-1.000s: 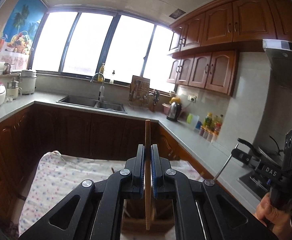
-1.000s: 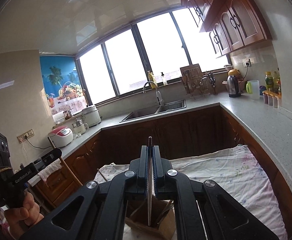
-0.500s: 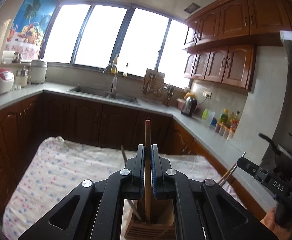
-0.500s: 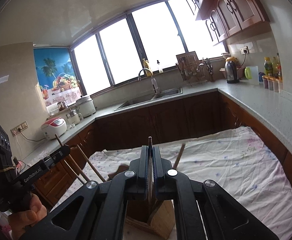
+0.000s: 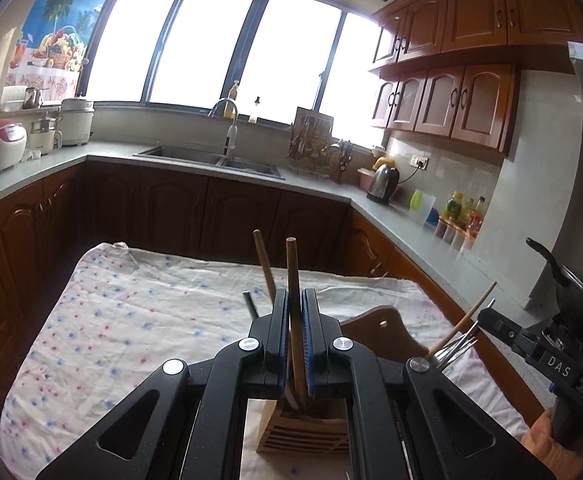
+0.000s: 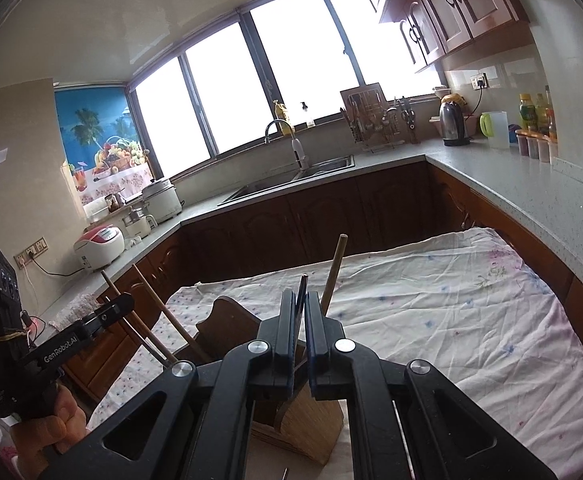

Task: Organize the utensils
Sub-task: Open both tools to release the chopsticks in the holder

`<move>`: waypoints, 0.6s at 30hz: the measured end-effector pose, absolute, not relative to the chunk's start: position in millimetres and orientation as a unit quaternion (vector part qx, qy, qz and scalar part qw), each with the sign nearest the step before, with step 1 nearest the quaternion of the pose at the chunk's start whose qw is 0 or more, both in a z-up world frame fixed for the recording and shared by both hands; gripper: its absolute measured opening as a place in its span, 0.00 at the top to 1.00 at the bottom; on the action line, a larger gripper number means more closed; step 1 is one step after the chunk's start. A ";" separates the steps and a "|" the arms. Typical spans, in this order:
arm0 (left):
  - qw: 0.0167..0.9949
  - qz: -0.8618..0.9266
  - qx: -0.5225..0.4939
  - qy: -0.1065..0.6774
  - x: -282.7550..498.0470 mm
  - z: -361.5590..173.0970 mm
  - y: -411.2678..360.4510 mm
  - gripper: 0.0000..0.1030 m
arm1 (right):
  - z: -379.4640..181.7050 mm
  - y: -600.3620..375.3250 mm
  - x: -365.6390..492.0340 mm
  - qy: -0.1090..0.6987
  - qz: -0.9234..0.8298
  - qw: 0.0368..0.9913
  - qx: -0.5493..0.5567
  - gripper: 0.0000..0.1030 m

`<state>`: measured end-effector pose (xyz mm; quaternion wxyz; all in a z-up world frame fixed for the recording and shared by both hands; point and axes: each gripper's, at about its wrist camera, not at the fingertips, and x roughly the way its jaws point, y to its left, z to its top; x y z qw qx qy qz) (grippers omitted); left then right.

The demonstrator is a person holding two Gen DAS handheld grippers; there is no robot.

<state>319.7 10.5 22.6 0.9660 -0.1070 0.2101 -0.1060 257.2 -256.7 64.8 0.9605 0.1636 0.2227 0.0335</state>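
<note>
open: floral cloth (image 5: 139,320) | blocked: wooden holder (image 5: 303,428), upright sticks (image 5: 263,264)

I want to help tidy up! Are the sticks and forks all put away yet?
Almost. Some sticks already stand in the wooden holder. The left gripper is shut on a wooden stick with its low end in the holder. The right gripper has a thin dark utensil between its jaws, over the holder. Both still need letting go.

Utensil holder (image 5: 303,426) sits on the tabletop (image 5: 131,320) directly below both sets of jaws. Wooden stick (image 5: 294,300) between left jaws, lower end in holder. Thin utensil (image 6: 300,300) between right jaws. Cutting board (image 5: 387,332) just beyond-right of left jaws.
</note>
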 end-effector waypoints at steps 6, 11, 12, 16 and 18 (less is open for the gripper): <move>0.964 -0.104 -0.108 0.221 321.7 27.7 11.1 0.95 | 64.5 -256.5 257.9 0.228 0.034 0.959 0.163 0.95; 0.961 -0.107 -0.105 0.233 322.2 28.7 8.4 0.87 | 65.2 -258.3 255.7 0.230 0.039 0.958 0.169 0.90; 0.960 -0.110 -0.106 0.234 321.6 29.2 7.9 0.83 | 66.1 -258.9 254.0 0.230 0.041 0.957 0.171 0.90; 0.963 -0.115 -0.102 0.222 309.6 38.6 6.0 0.69 | 71.4 -261.6 242.7 0.221 0.045 0.957 0.180 0.61; 0.964 -0.119 -0.103 0.214 301.7 40.6 6.7 0.55 | 75.3 -263.8 233.8 0.212 0.043 0.959 0.184 0.50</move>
